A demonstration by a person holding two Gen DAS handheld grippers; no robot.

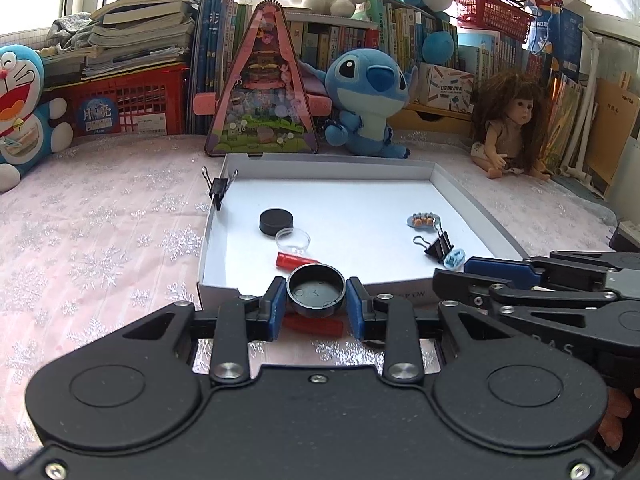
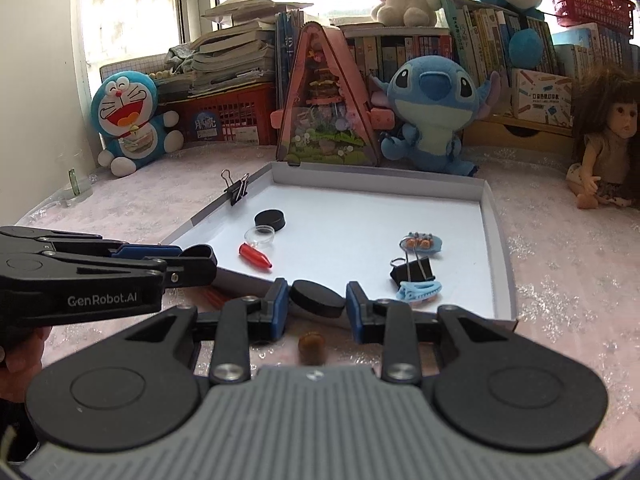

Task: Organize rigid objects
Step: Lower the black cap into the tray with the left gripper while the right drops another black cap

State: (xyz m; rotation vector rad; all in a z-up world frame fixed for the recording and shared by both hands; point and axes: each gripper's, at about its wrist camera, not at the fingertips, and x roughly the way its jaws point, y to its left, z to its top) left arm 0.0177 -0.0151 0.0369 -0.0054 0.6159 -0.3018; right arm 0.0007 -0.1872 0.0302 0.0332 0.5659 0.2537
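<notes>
- The left claw (image 1: 316, 295) is nearly shut, its blue pads (image 1: 279, 304) pressed on either side of a round black cap (image 1: 316, 290) whose hollow side faces the camera; it is held just before the near wall of the white tray (image 1: 224, 286).
- The right claw (image 2: 316, 300) has its blue fingers (image 2: 280, 304) narrowed around a solid black disc (image 2: 317, 298); the left pad touches the disc, while a slim gap seems to remain at the right pad, so a firm grip cannot be told.
- Under the left claw a red piece (image 1: 316, 326) lies on the pink snowflake cloth of the tabletop (image 1: 100, 248).
- Below the right claw a small brown object (image 2: 311, 347) stands on the cloth; it is too blurred to identify.
- Inside the tray lie a black puck (image 1: 276, 222), a clear round lid (image 1: 293, 239) touching a red bullet-shaped piece (image 1: 294, 261), a black binder clip (image 1: 438, 246), a light blue hair clip (image 1: 454, 259) just beside it, and a blue ornament with orange beads (image 1: 423, 221) farther back.
- A second binder clip (image 1: 219, 190) is clamped on the tray's left wall.
- Behind the tray stand a pink triangular toy house (image 1: 264, 88), a blue plush (image 1: 368, 100), a doll (image 1: 510, 128) at right and a blue cat plush (image 1: 20, 112) at left.
- Books and a red crate (image 1: 128, 104) fill the back.
</notes>
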